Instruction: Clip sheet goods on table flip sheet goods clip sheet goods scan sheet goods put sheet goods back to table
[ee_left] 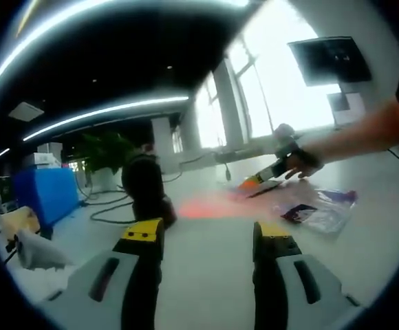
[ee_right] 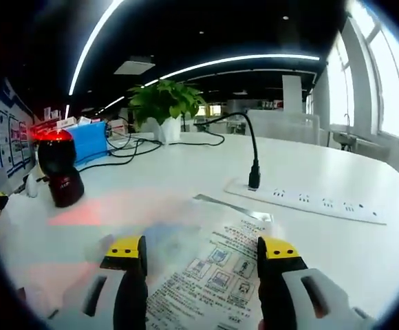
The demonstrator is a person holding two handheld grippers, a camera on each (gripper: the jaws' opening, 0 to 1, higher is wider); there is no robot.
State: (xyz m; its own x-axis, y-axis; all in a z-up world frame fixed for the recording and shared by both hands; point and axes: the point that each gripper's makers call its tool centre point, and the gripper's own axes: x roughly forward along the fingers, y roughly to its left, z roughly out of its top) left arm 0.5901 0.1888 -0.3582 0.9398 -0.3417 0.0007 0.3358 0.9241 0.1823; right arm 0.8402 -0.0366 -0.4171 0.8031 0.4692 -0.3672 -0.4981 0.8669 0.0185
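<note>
Lying flat on the white tabletop, the sheet goods are seen in the lower centre of the right gripper view, a printed bag running between the two yellow-tipped jaws of the right tongs. Those jaws are held apart, one on each side of the sheet, and whether the sheet is touched by them cannot be told. A black scanner with a red glowing top is set at the left of the frame, and a reddish glow is cast on the tabletop beside it. A white power strip with a black cable plugged in is placed at the right, and a potted plant is seen at the upper centre. In the left gripper view the left tongs are held apart over bare tabletop, with nothing between the jaws. The sheet goods are shown at the right of that frame, well apart from the left tongs, with the right tongs beside them.
</note>
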